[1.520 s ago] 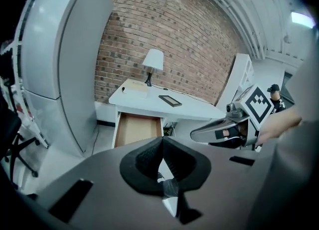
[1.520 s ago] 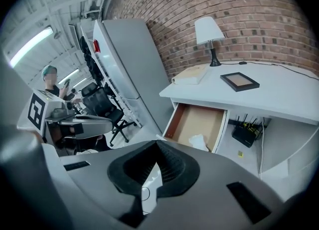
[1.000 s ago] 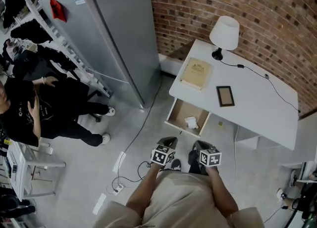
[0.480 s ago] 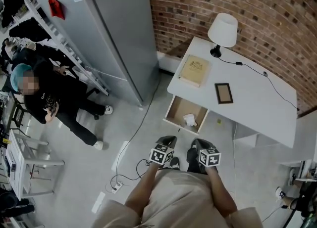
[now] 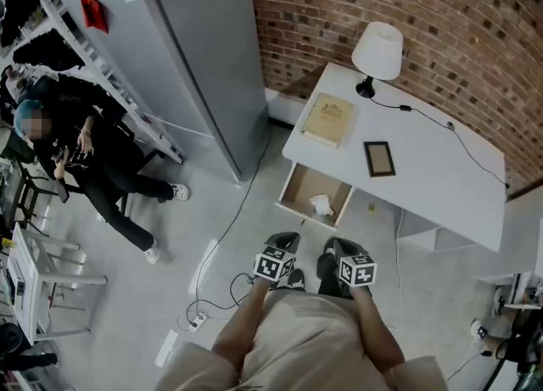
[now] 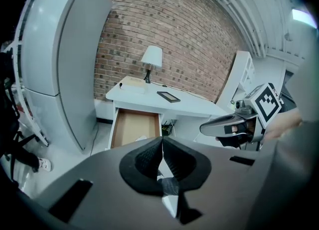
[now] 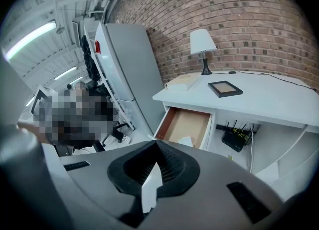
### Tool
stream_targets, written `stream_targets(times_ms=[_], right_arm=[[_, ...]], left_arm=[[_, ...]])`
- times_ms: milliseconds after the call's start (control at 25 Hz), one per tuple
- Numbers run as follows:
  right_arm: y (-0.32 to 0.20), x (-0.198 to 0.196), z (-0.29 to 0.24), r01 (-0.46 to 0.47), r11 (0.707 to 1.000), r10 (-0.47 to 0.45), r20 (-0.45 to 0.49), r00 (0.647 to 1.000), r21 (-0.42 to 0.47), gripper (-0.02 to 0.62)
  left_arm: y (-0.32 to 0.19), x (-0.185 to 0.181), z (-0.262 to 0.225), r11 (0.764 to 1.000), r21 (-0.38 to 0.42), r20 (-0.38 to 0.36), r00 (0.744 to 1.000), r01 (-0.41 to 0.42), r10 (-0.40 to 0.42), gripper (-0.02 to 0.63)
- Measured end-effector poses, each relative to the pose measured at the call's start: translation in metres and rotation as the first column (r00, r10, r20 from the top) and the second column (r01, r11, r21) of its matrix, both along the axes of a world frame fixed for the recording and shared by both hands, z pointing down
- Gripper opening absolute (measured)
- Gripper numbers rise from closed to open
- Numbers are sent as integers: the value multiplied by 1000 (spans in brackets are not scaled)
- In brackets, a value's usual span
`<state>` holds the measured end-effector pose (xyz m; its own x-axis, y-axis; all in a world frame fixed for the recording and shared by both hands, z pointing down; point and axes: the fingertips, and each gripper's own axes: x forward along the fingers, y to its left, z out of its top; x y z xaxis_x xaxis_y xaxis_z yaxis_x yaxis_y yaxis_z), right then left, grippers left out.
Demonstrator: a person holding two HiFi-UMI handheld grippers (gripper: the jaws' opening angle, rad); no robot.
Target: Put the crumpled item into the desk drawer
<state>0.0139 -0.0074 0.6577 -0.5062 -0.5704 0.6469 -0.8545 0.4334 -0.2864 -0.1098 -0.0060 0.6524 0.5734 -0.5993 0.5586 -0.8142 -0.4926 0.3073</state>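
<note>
A white crumpled item (image 5: 321,204) lies inside the open drawer (image 5: 299,197) of the white desk (image 5: 424,177). Both grippers hang close to my body, well short of the desk and touching nothing. My left gripper (image 5: 286,239) is shut and empty, and so is my right gripper (image 5: 332,248). In the left gripper view the shut jaws (image 6: 161,143) point at the drawer (image 6: 130,125), where a corner of the crumpled item (image 6: 141,137) shows; the right gripper (image 6: 225,124) is alongside. In the right gripper view the crumpled item (image 7: 186,141) sits at the near end of the drawer (image 7: 185,122).
On the desk stand a lamp (image 5: 377,52), a tan book (image 5: 328,120) and a dark picture frame (image 5: 378,159). A tall grey fridge (image 5: 191,50) stands left of the desk. A person (image 5: 76,160) in black is at the far left. Cables (image 5: 212,287) run across the floor.
Both grippers have stayed shut and in place. The person in black at the left has shifted position. My view has drifted slightly, so the desk sits a bit higher and more to the left.
</note>
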Motion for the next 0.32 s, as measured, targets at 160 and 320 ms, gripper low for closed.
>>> stream_targets(times_ms=[160, 320], right_arm=[[3, -2, 0, 10, 1000, -10, -4, 1000, 3, 18], [5, -2, 0, 15, 1000, -15, -8, 1000, 7, 18]], left_arm=[[0, 2, 0, 1000, 2, 4, 1000, -8, 8, 17], [1, 3, 0, 1000, 0, 5, 1000, -10, 10, 17]])
